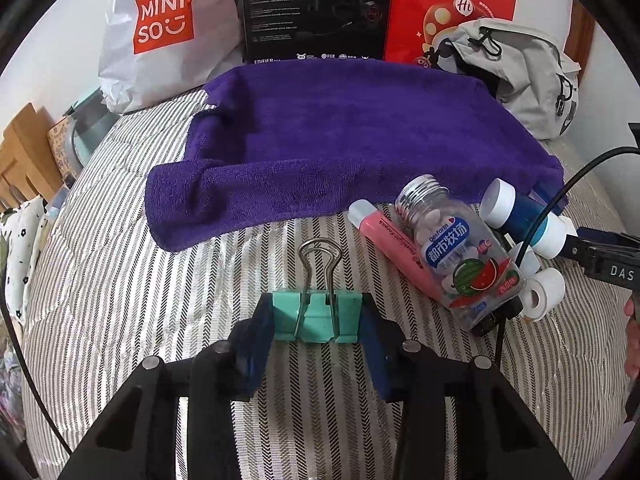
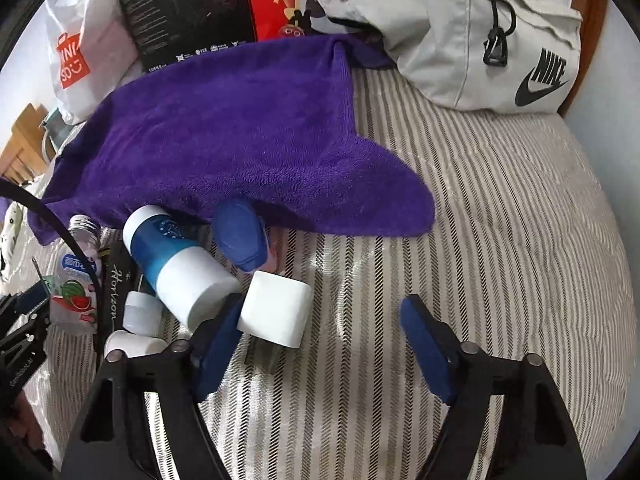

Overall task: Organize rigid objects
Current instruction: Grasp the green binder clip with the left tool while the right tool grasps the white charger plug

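Left gripper: my left gripper (image 1: 318,320) is clamped on a mint-green binder clip (image 1: 316,316), one blue pad on each end of its body, the wire handles pointing away from me over the striped bedcover (image 1: 120,280).

Right gripper: my right gripper (image 2: 320,344) stands wide open and holds nothing. Its left pad lies just beside a white cylindrical container (image 2: 276,308); I cannot tell whether they touch.

Pile: the rest of the rigid things lie heaped at the near edge of the purple towel (image 1: 340,128): a watermelon candy bottle (image 1: 460,256) with a silver cap, a pink tube (image 1: 396,248) against it, a blue-and-white bottle (image 1: 520,220) and a small white roll (image 1: 544,292).

Towel: spread flat and bare on top in both views, nothing set out on it.

Progress: I judge the sorting barely begun. One clip is in hand and not yet placed; the whole pile is left to do.

Left view only: the clip and my grip on it, the pink tube, and the candy label in full.

Right view only: the white container by my pad, a blue rounded object (image 2: 240,236) half under the towel's edge, two small white caps (image 2: 140,312), and a grey Nike bag (image 2: 500,36) at the far side.
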Demonstrator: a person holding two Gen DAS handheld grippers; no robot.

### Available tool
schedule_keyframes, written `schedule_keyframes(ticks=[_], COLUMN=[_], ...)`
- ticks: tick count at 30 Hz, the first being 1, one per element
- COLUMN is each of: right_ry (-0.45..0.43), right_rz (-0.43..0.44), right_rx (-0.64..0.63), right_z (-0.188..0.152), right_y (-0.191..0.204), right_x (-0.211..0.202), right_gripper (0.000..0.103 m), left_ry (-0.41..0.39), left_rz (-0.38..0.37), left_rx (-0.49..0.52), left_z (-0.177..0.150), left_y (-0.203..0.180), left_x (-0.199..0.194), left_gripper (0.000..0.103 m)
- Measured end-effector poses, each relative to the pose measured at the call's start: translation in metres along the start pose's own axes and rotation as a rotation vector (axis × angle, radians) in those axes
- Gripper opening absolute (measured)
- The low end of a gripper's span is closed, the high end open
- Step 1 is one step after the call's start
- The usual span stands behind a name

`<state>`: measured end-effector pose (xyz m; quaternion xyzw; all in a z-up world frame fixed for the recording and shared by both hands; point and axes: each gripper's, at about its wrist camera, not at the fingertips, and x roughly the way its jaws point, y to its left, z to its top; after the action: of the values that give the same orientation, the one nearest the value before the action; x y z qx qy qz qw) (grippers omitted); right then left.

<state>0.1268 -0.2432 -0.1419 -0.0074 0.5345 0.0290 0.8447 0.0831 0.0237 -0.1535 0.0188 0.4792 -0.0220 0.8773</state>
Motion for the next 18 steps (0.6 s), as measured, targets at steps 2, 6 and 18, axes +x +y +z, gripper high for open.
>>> schedule_keyframes(ticks=[2, 6, 18], right_ry=[-0.01, -0.014, -0.02], right_rz=[-0.017, -0.005, 0.026], right_rx=[-0.042, -0.018, -0.075], right_z=[0.0, 0.0, -0.001], right_y=[0.0, -0.012, -0.006], right_x=[-0.002, -0.004, -0.007], right_gripper=[0.065, 0.058, 0.027], left_ry=[0.0, 0.001, -0.003], left_rz=[-0.004, -0.01, -0.022], left_rx=[0.006, 0.007, 0.023], left_z=[0.0, -0.001, -0.003], left_y=[0.0, 0.002, 0.004], left_x=[0.0, -0.001, -0.002], left_gripper=[0.039, 0.04, 0.039])
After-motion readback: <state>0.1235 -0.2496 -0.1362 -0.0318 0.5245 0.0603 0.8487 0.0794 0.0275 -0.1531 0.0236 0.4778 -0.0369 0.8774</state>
